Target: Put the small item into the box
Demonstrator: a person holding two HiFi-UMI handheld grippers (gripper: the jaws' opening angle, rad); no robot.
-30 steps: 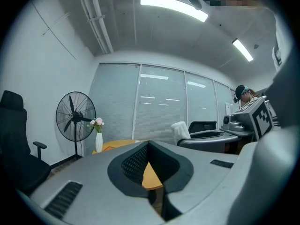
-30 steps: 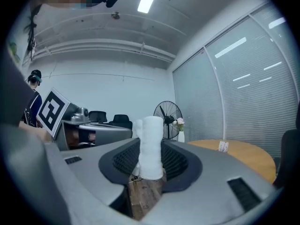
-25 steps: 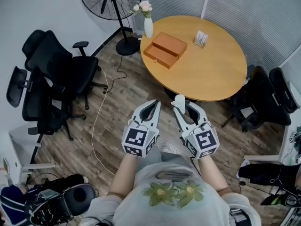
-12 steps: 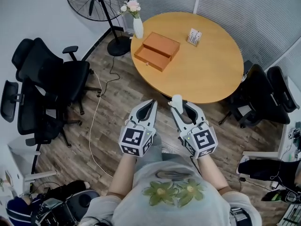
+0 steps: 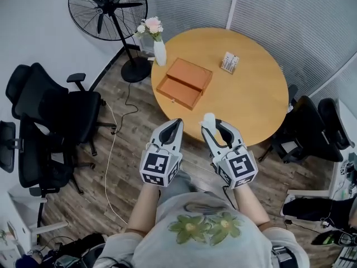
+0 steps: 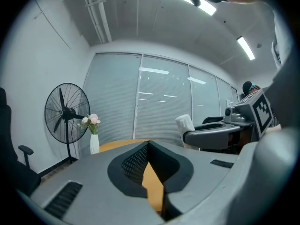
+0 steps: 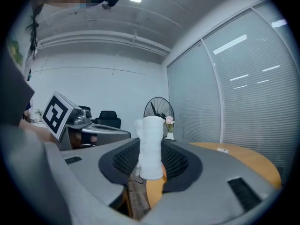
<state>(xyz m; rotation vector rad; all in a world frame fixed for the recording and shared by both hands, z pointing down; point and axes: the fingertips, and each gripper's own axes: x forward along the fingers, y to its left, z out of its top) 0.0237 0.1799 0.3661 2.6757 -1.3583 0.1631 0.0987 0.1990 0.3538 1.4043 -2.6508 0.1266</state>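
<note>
An orange wooden box (image 5: 185, 82) with its drawer pulled out lies on the round table (image 5: 251, 99). My right gripper (image 5: 215, 126) is shut on a small white roll (image 5: 210, 119), which stands upright between the jaws just over the table's near edge. In the right gripper view the white roll (image 7: 150, 146) fills the gap between the black pads. My left gripper (image 5: 176, 125) is beside it, shut with nothing in it. Its tips meet in the left gripper view (image 6: 149, 143), where the right gripper's white roll (image 6: 185, 123) also shows.
A white vase with flowers (image 5: 158, 48) and a small card stand (image 5: 228, 63) are on the table. A standing fan (image 5: 106, 10) is behind it, black office chairs (image 5: 50, 121) are at the left and another chair (image 5: 312, 130) at the right. A cable (image 5: 114, 149) runs across the wooden floor.
The table and box have come nearer to both grippers as the person moved up to it. The grippers kept their pose, and the right one still holds the white roll.
</note>
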